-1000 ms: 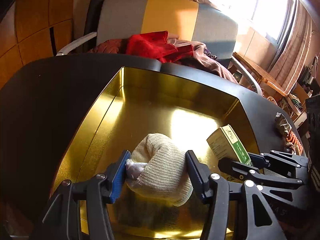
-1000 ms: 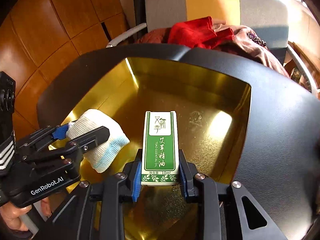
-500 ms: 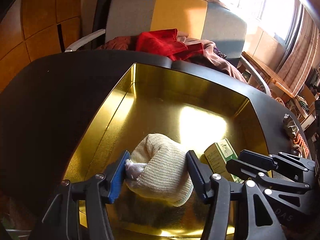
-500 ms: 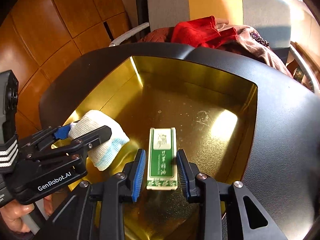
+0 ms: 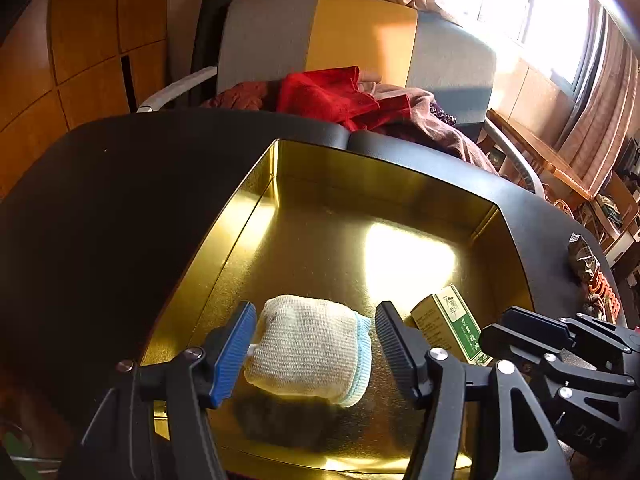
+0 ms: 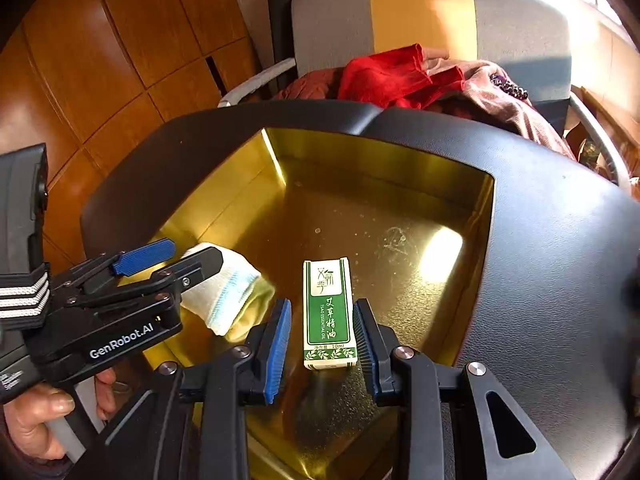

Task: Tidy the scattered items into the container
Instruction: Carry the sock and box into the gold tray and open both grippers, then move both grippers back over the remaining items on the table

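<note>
A gold tin (image 5: 380, 168) (image 6: 380, 152) sits open on the black table. A rolled cream sock with a pale blue cuff (image 5: 308, 348) (image 6: 228, 292) lies on its floor between the jaws of my left gripper (image 5: 315, 312) (image 6: 192, 250). Those jaws are opening, with a gap on each side of the sock. A green and white essential oil box (image 6: 329, 312) (image 5: 448, 320) lies flat on the tin floor to the right. My right gripper (image 6: 323, 304) (image 5: 500, 324) straddles it, open, its pads just off the box's sides.
The black table (image 6: 560, 280) surrounds the tin. Behind it stands a grey and yellow chair (image 5: 360, 40) heaped with red and brown cloth (image 5: 332, 96). A dark crumpled packet (image 5: 580, 256) lies at the table's right edge. A person's hand (image 6: 36, 412) holds the left gripper's handle.
The right jaws let go of the box, which dropped from upright in the grip to flat on the tin floor. The left jaws widened and the sock settled down out of their hold.
</note>
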`<state>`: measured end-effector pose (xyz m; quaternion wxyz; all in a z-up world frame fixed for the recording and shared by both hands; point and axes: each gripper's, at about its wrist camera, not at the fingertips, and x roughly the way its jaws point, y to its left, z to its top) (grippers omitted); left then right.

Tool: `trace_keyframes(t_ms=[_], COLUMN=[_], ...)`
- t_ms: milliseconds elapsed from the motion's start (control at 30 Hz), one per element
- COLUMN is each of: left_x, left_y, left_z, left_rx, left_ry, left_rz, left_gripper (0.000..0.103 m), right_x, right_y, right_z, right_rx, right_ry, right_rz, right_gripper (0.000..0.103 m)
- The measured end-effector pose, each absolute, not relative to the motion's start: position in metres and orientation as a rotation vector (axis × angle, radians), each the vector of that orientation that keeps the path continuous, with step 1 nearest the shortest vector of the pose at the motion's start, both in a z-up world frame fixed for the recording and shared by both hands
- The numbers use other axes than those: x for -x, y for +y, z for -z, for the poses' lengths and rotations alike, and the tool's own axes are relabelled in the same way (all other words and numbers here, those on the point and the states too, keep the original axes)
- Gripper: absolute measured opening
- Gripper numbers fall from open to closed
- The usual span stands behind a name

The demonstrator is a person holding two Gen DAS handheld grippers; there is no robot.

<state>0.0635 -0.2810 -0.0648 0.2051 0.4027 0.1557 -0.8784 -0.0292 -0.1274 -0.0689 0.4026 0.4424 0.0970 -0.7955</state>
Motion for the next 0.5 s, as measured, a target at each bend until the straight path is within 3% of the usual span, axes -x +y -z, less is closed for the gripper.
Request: trace_keyframes(t_ms=[333, 500], left_x=[-0.066, -0.053], left_y=[-0.243, -0.196], left_z=[0.030, 0.024], left_rx=[-1.033, -1.086], left_ry=[0.342, 0.314], left_rz=[2.552, 2.684], left_gripper=[0.069, 0.070], right_x=[0.033, 0.040], right_y=[-0.064, 0.015], right_z=[0.057, 0.059], right_rx=[-1.119, -1.168], right_ry=[0.117, -0.018], right_rz=[2.141, 2.289], right_gripper=[0.034, 0.040])
